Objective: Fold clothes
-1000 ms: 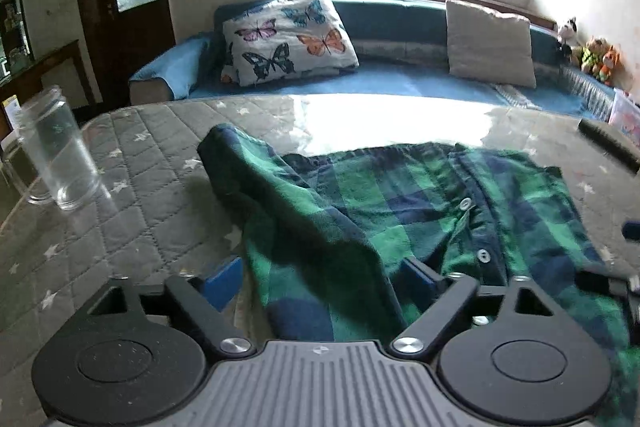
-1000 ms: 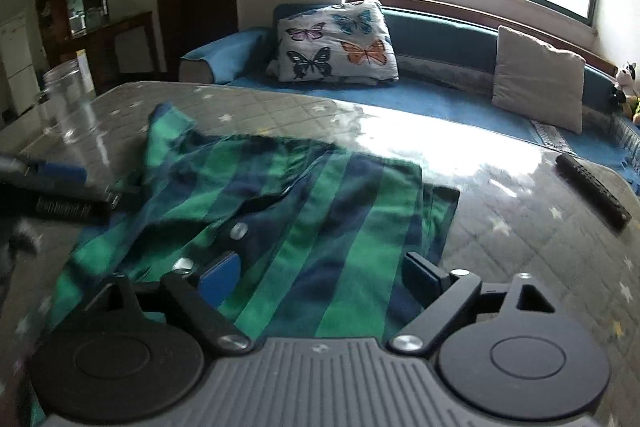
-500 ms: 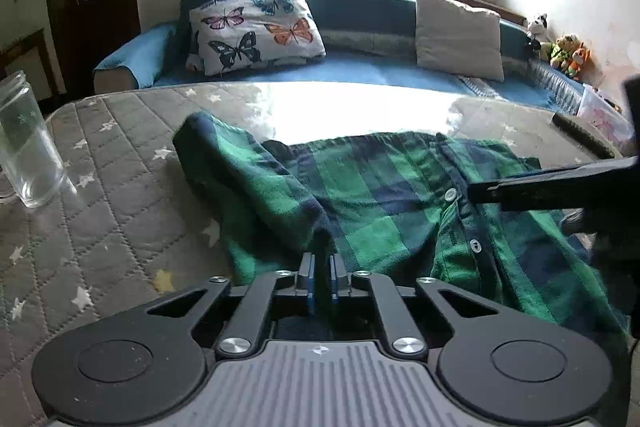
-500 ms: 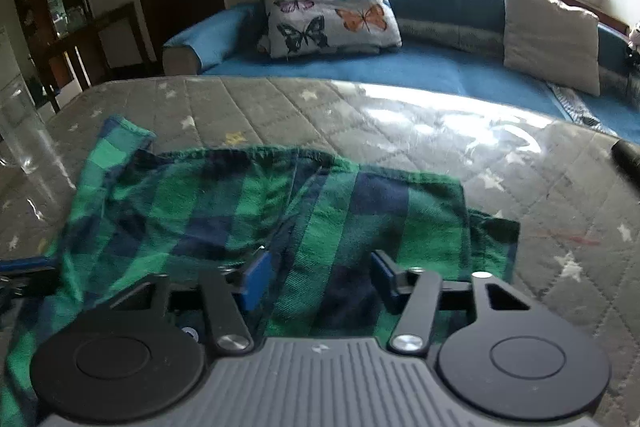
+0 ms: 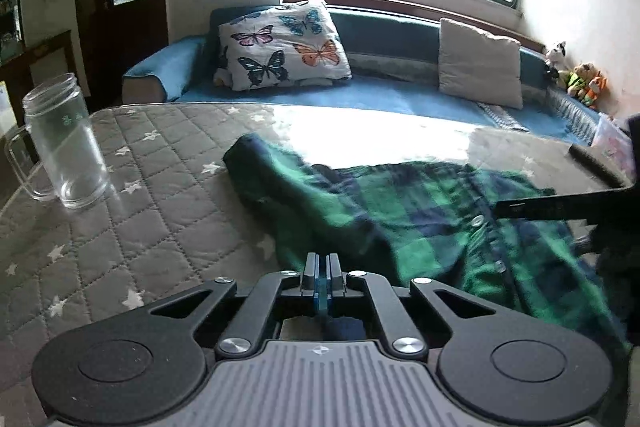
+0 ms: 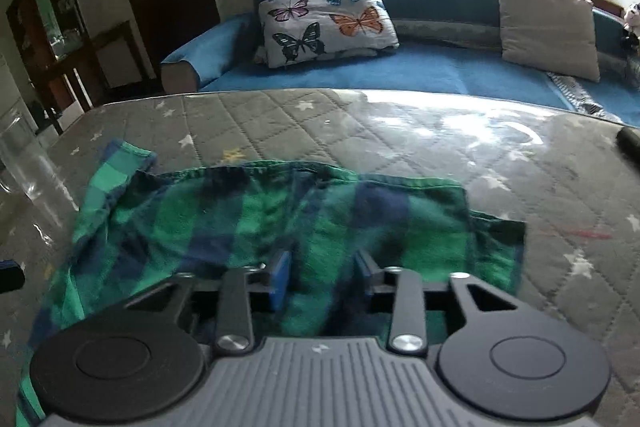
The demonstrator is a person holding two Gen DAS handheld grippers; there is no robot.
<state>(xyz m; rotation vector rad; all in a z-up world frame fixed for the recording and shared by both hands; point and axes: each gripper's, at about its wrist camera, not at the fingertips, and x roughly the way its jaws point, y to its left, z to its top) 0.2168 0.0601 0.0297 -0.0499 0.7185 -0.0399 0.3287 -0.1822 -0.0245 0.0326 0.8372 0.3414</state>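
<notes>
A clear glass mug is seen upright at the far left of the quilted table, well apart from the garment. The left tool is closed tight, pads together, at the near left edge of the green-and-navy plaid shirt; cloth appears to be pinched there, though the nip itself is hidden behind the pads. The shirt is spread across the middle of the table, mostly flat, with one sleeve thrown out to the far left and slightly bunched. It is judged to be light, soft and limp, woven cotton by its look: no shape will be held when it is lifted, and any unsupported part will sag and drag. Hold is best taken at hems, seams or the button placket, where the doubled cloth gives more to pinch. The placket is seen running from far to near, which suggests the long axis lies that way, with a straight hemmed edge at the far side; which end is the collar cannot be told. To the right, the right tool is partly open over the near part of the shirt, its pads either side of a raised fold, not clamped. A dark remote lies at the far right edge.
</notes>
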